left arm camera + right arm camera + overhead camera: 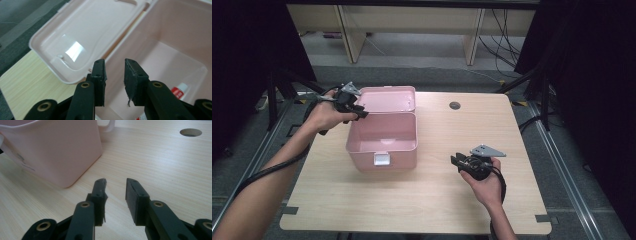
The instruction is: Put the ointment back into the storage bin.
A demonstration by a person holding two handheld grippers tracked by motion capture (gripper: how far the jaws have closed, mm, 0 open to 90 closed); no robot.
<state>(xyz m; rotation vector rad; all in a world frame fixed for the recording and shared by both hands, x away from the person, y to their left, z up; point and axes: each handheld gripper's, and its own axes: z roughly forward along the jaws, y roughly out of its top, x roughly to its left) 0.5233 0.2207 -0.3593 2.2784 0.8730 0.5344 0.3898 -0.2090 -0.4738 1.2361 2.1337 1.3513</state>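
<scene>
Left gripper view: tube [179,91] in box [175,30] half hidden behind tongs; both tongs apart, empty.

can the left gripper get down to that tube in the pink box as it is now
Probably yes. The lid lies folded back, the pink box is open on top, and the left gripper hangs over its rim with jaws apart and nothing between them, with the tube on the floor below.

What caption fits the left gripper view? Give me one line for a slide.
Left gripper, jaws apart and empty, poised above the open pink box, its lid folded back, a white tube inside.
</scene>
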